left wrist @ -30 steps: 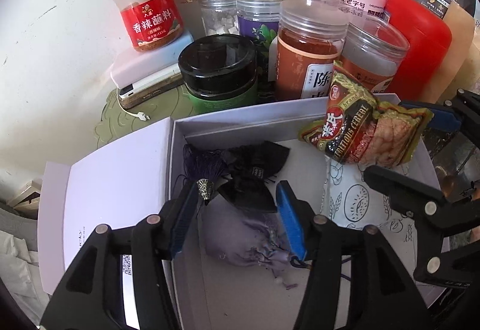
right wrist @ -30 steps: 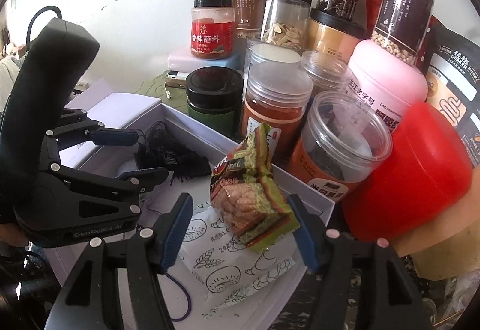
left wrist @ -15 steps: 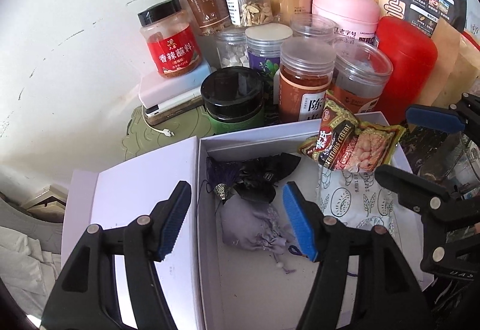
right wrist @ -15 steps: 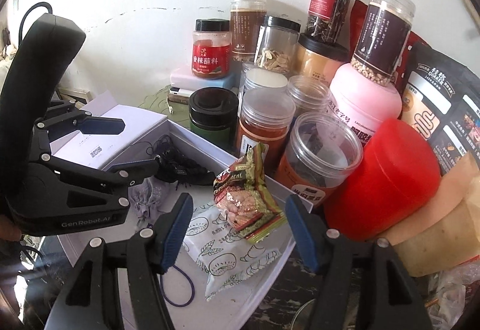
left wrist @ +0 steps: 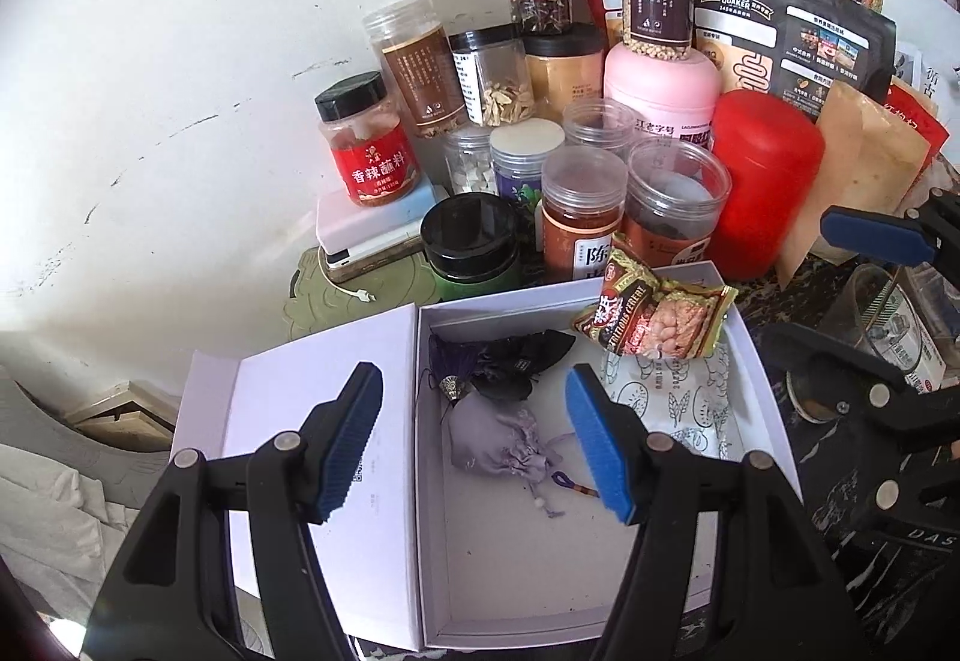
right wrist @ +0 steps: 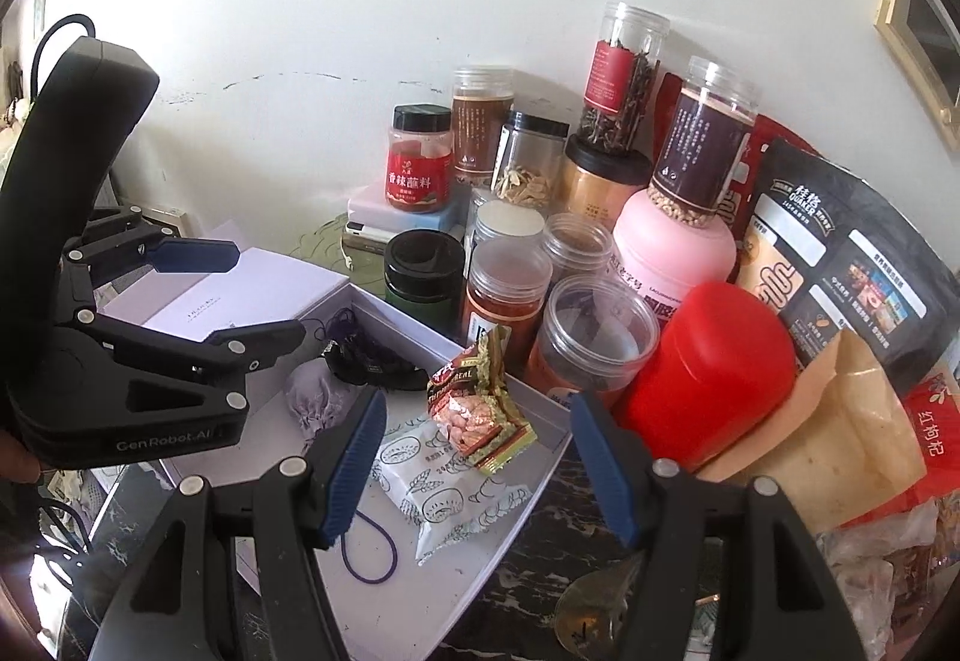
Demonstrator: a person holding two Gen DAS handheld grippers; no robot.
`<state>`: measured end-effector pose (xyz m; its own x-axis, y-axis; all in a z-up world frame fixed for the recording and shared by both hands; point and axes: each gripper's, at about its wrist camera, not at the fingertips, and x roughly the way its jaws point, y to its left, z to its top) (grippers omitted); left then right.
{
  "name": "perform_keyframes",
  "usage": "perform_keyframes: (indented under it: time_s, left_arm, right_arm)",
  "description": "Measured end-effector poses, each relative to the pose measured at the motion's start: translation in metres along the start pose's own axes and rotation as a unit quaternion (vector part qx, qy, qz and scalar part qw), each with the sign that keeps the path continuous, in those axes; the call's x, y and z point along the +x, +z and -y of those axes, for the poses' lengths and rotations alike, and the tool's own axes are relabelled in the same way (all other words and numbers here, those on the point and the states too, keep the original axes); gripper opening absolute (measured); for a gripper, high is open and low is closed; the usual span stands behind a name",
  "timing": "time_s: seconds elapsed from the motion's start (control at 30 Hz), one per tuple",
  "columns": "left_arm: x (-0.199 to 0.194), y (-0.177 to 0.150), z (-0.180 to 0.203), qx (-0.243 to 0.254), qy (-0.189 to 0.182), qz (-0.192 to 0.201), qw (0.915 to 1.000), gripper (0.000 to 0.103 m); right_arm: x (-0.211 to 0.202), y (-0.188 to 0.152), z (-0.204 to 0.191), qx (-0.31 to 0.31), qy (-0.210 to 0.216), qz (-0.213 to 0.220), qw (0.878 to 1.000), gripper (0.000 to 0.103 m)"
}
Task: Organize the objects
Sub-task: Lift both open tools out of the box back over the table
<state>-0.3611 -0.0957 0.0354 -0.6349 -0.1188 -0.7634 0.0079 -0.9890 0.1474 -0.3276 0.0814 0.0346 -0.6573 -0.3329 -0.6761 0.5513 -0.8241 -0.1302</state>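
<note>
Hovering above an open white box (left wrist: pixel 600 589), the left gripper (left wrist: pixel 474 439) is holding its blue-padded jaws apart with nothing between them; they have just been opening a little wider. Beside it, the right gripper (right wrist: pixel 480 457) is likewise standing with its jaws apart and empty, poised over the box's near corner. Inside the box, a lavender drawstring pouch (left wrist: pixel 498 442) is lying next to a black pouch (left wrist: pixel 522 361), with a small metal tassel cap (left wrist: pixel 453 388) between them. A cereal packet (left wrist: pixel 657 322) is leaning tilted on the box's far rim, sitting over a white patterned sachet (left wrist: pixel 672 403). A purple hair tie (right wrist: pixel 369 550) is resting on the box floor in the right wrist view. The box's lid (left wrist: pixel 312 391) is lying open, just beside the box. Behind the box, a crowd of jars is standing against the wall, among them a black-lidded jar (left wrist: pixel 471 247), a red canister (left wrist: pixel 762 181) and a pink tub (left wrist: pixel 660 84)
</note>
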Motion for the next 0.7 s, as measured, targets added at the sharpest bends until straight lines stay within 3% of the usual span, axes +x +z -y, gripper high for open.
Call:
perform_keyframes:
  time_s: [0.7]
  left_arm:
    - [-0.100, -0.018, 0.027, 0.006, -0.007, 0.039, 0.9992, 0.062]
  right_arm:
    - [-0.090, -0.024, -0.012, 0.003, -0.012, 0.039, 0.999, 0.065]
